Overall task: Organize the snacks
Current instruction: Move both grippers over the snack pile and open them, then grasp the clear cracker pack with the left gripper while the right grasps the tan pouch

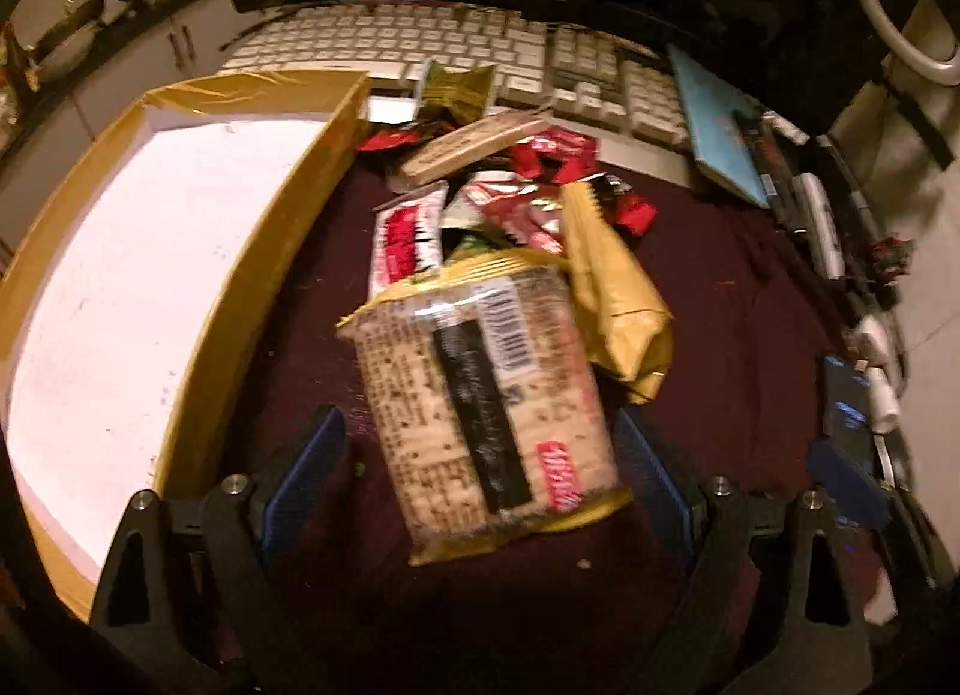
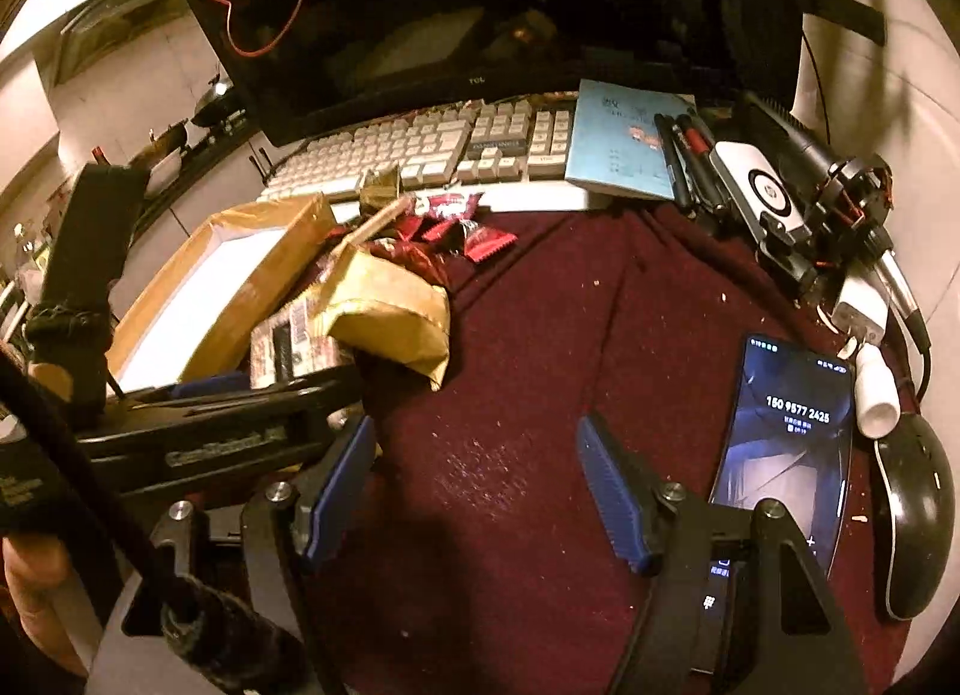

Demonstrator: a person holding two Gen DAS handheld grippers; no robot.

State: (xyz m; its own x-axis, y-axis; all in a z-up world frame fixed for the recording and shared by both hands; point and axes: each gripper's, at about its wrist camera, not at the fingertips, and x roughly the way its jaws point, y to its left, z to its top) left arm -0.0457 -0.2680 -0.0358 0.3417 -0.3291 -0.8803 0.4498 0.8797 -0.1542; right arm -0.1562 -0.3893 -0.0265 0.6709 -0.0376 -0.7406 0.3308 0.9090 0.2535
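A clear cracker packet with a barcode lies on the maroon cloth between the fingers of my left gripper. The blue pads stand apart from its sides, so the gripper is open. Behind the packet is a snack pile: a yellow bag, a red-and-white packet, a tan bar and red wrappers. An open cardboard box with a white floor sits left of the pile. My right gripper hovers open over bare cloth, right of the yellow bag and the box.
A keyboard and a dark monitor run along the back. A blue booklet, pens, a lit phone and a black mouse crowd the right side. A person's hand shows at the lower left.
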